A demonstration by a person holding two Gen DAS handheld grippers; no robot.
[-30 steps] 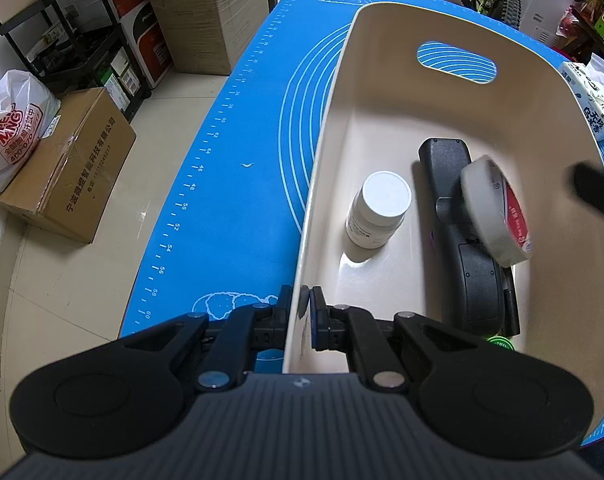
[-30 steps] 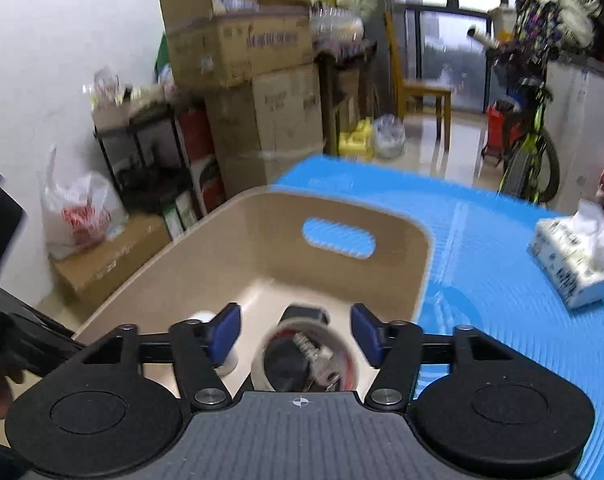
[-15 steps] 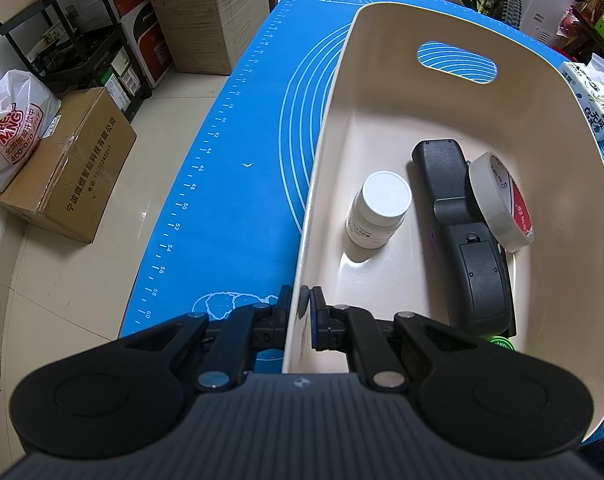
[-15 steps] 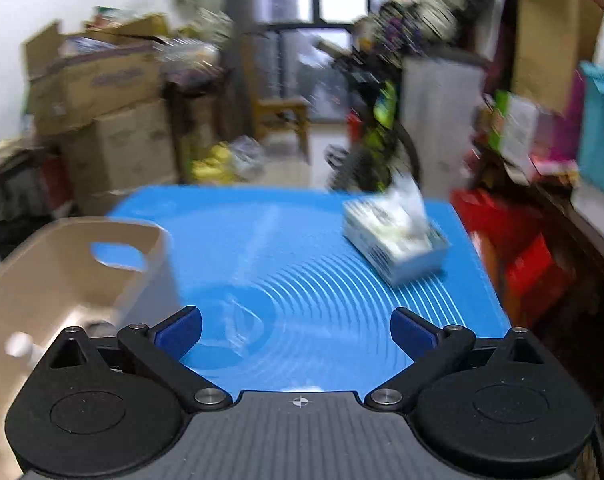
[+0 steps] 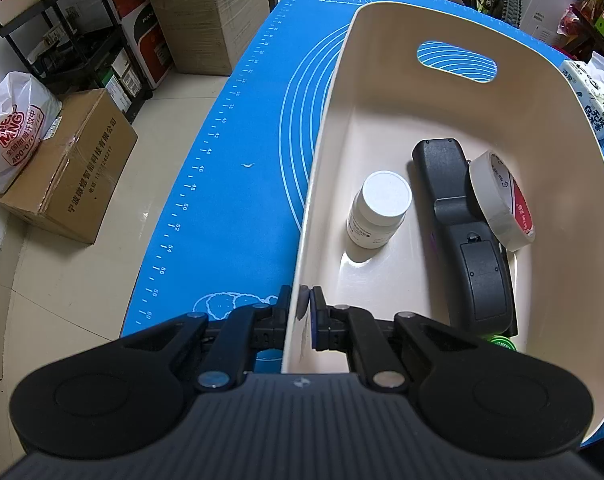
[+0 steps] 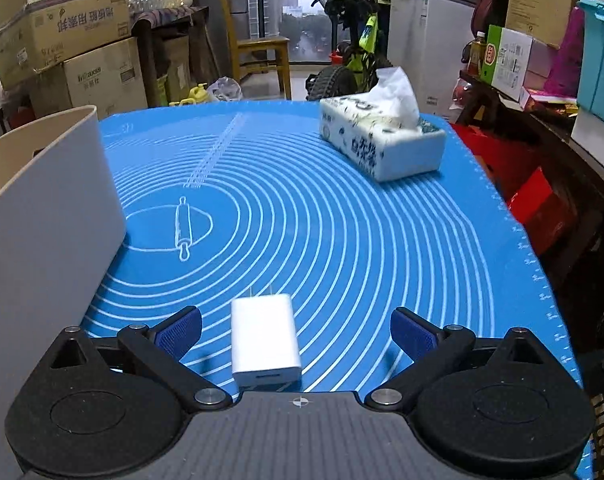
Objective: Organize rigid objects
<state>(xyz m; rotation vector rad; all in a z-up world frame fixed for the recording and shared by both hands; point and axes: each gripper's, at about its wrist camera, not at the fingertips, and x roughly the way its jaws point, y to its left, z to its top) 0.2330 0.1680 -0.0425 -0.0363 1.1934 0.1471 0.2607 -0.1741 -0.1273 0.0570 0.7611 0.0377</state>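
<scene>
Charger (image 6: 265, 340) lies flat on the mat (image 6: 342, 240) between the spread pads of the right gripper (image 6: 296, 330), untouched, presumably next for the bin (image 5: 542, 92). Long axis runs near–far, prongs pointing far. Left gripper (image 5: 302, 312) is pinched on the bin's near-left wall, likely steadying it.

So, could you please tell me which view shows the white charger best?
The right wrist view: the charger lies on the mat between the open right gripper fingers, apart from both. The left wrist view does not show it.
</scene>
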